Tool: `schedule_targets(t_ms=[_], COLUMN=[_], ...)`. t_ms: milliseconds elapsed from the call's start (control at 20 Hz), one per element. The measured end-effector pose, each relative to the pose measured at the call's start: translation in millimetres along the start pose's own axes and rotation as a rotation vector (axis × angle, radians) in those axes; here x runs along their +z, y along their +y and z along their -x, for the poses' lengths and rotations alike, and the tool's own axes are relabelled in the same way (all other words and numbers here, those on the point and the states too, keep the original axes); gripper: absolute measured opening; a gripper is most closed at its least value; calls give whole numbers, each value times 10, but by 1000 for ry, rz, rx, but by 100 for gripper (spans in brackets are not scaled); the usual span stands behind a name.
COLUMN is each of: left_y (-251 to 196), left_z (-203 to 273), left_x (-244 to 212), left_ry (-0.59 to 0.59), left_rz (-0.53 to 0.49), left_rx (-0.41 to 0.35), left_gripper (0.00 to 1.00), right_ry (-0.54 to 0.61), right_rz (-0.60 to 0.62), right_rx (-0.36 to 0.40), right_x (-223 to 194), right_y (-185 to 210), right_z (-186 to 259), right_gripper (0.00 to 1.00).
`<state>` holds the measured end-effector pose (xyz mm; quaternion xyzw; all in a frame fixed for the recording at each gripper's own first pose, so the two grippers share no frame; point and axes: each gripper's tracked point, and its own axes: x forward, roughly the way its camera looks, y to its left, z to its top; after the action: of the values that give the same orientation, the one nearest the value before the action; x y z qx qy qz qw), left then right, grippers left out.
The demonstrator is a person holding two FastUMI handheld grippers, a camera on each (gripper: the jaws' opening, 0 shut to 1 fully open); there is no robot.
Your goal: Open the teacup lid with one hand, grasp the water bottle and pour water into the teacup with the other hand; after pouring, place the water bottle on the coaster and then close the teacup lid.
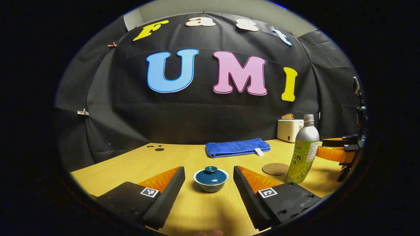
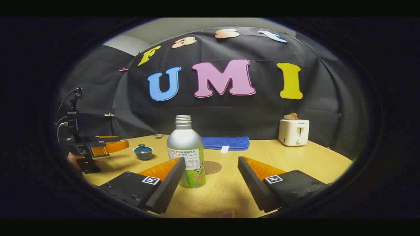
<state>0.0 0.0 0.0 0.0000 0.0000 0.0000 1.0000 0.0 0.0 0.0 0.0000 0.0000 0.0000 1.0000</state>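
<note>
A small teacup (image 1: 211,180) with a dark teal lid on it stands on the wooden table straight ahead of my left gripper (image 1: 209,174), which is open with its fingers on either side, not touching. The water bottle (image 1: 304,150), silver-topped with a green label and no cap, stands upright to the right, beside a round brown coaster (image 1: 275,168). In the right gripper view my right gripper (image 2: 211,165) is open; the bottle (image 2: 187,152) stands just ahead near its left finger, the coaster (image 2: 212,167) behind it, the teacup (image 2: 143,152) farther left by the left gripper (image 2: 106,147).
A folded blue towel (image 1: 237,147) lies at the back of the table (image 1: 197,209). A white toaster (image 2: 293,131) holding bread stands at the back right. The black booth wall closes the far side. Small dark holes (image 1: 157,147) mark the tabletop at back left.
</note>
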Motion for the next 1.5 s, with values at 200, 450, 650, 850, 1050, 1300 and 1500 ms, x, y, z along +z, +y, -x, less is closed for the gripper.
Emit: schedule_targets(t_ms=[200,450,650,850,1050,1300,1500], left_y=[-1,0,5,12,73,40,82], left_z=[7,1,-2,-128,-446,-671,-764], left_x=[8,11,12,21,-47,-131,-213], left_ry=[-1,-1,-1,1,43,94,143], left_rz=[0,-1,-1,-16,-96,-110,-55], left_rx=[0,-1,0,-8,-8,-41,-47], left_gripper=[94,95,95,95,90,75,73], right_ry=[0,-1,-2,-2,-2,-2,-3], right_rz=[1,1,2,1,1,1,1], right_rx=[0,-1,-1,-1,-1,-1,-1], right_x=[8,-10,-3,-15,0,3,-11], right_y=[9,-4,9,-3,3,9,6], right_z=[3,-7,-9,-9,-10,-6,-13], right_gripper=[99,99,99,99,99,99,99])
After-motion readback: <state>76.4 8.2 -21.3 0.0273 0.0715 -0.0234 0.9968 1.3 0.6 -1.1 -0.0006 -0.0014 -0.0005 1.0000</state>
